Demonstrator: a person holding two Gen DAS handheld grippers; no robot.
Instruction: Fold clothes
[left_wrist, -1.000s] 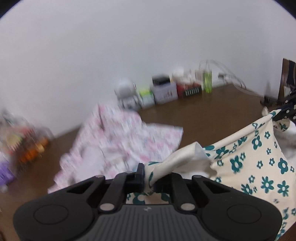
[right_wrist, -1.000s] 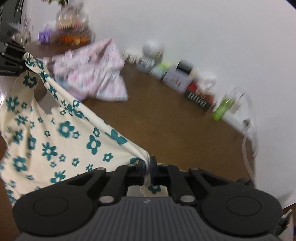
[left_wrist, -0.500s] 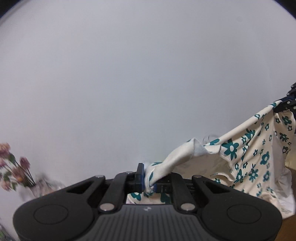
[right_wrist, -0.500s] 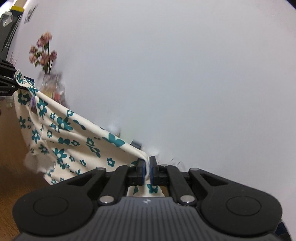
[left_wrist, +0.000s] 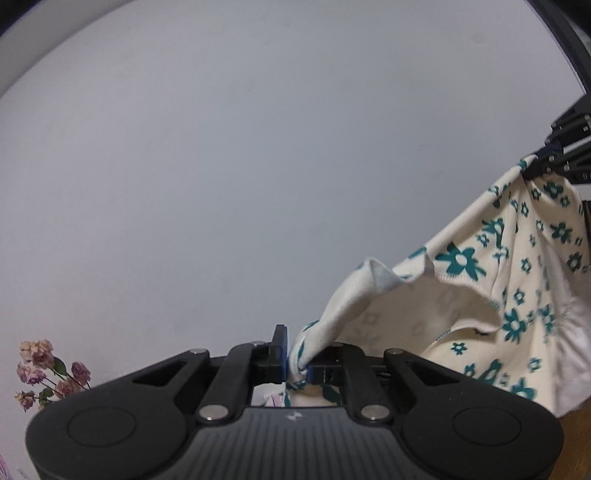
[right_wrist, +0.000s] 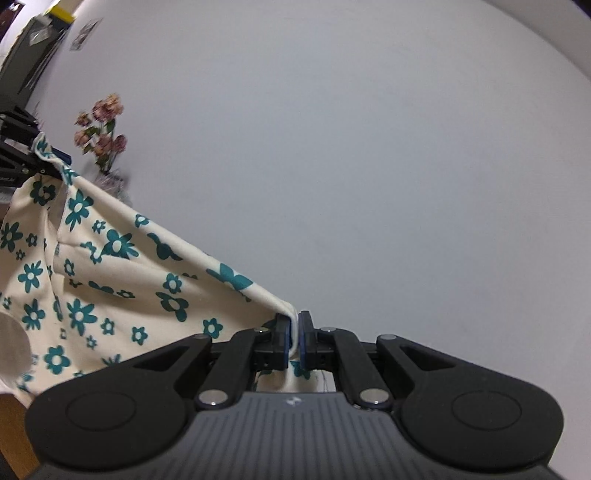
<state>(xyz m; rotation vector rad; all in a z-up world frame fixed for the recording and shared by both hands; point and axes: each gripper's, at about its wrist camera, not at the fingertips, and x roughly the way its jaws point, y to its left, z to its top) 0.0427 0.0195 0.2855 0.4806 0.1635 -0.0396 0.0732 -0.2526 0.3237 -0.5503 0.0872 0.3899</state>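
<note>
Dried flowers (left_wrist: 48, 373) stood far left by the white wall (left_wrist: 258, 166). Left gripper (left_wrist: 297, 363) was clenched on one top corner of the cream floral garment (left_wrist: 517, 295); right gripper (right_wrist: 294, 341) was clamped on the other corner. Garment hung in the air between them, stretched along its top edge and sagging below, probably held up so it drops flat and untwisted before laying down to fold.

Left gripper (left_wrist: 298, 363): matte black body, ribbed grey top plate with a small pale logo, two round recesses, silver pivot screws on the linkage arms, blue pads on its fingers (left_wrist: 282, 350). Right gripper (right_wrist: 294, 341): identical build and markings.
</note>
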